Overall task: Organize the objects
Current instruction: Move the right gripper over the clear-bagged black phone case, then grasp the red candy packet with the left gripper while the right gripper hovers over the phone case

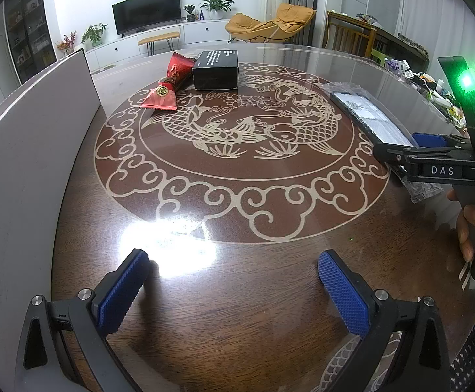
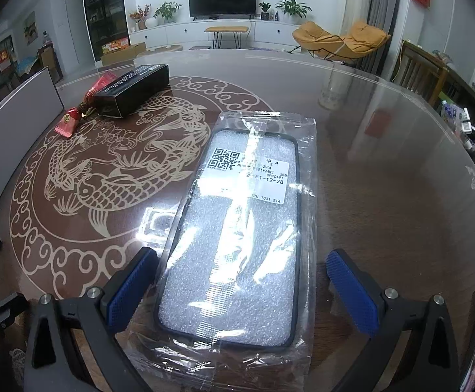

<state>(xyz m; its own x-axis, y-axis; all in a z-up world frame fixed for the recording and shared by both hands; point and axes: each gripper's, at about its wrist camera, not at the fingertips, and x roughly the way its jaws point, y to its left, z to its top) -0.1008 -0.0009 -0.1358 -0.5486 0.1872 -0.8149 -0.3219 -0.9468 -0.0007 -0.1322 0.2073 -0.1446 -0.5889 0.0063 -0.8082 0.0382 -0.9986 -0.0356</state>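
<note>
Phone case (image 2: 234, 238) in a clear plastic bag (image 2: 306, 297), lying flat on the desk (image 2: 384, 196), right side of the fish pattern. Foam-like white filling, dark rim, printed label with a square code near its far end. Long axis runs near to far, almost in line with the right gripper's view, far end leaning slightly right.

Right gripper (image 2: 240, 290): fingers spread wide, one on each side of the case's near end, straddling it. Left finger (image 2: 133, 287) sits at the bag's edge; right finger (image 2: 352, 297) stands a little off it. Whether either pad touches the plastic, cannot tell. Nothing pinched.

From the left view the same case (image 1: 368, 117) lies to the right and far, with the right gripper (image 1: 397, 150) at its near end.

Left gripper (image 1: 231, 287): fingers spread, empty, over bare desk near the front edge, well apart from the case. Right hand is clearly the nearer.

Far left of the pattern: black box (image 1: 216, 68), with a red packet (image 1: 167, 88) just beside it on its left, apparently touching. A pale upright board (image 1: 38, 150) stands along the left edge.

Judgement: a grip across the case's short width looks set up; the slippery bag could slide under the pads.
</note>
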